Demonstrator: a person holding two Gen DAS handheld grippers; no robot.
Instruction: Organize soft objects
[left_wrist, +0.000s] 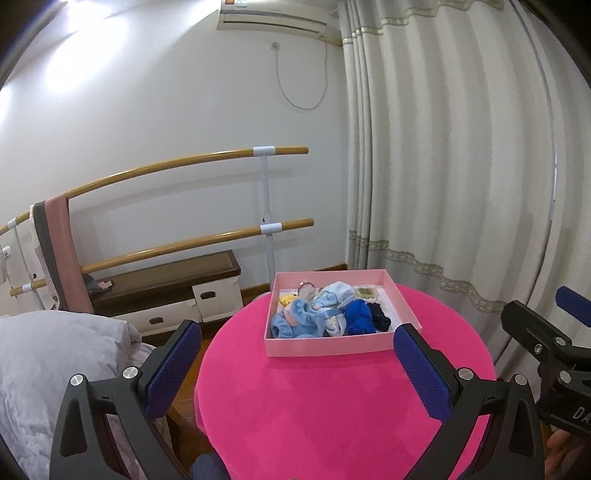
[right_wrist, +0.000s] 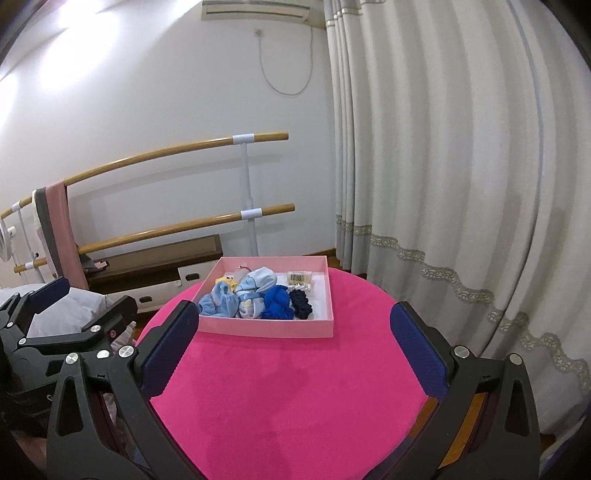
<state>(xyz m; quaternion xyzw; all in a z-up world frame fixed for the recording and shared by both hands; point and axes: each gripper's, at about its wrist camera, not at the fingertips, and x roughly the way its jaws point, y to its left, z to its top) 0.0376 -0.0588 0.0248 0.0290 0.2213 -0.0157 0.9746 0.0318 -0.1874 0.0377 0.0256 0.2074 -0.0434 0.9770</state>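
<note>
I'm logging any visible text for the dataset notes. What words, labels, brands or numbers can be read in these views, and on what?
"DA": white letters on the right hand-held gripper body at the left view's edge, cut off.
Air conditioner: coloured stickers, too blurred to read.
Small packet in the pink box: print too small to read.
Nothing else legible.

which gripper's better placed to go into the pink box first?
Marginal, probably left. In the left wrist view, the box sits centred between the open left gripper. In the right wrist view, it lies left of centre before the open right gripper. Neither holds anything.
</note>
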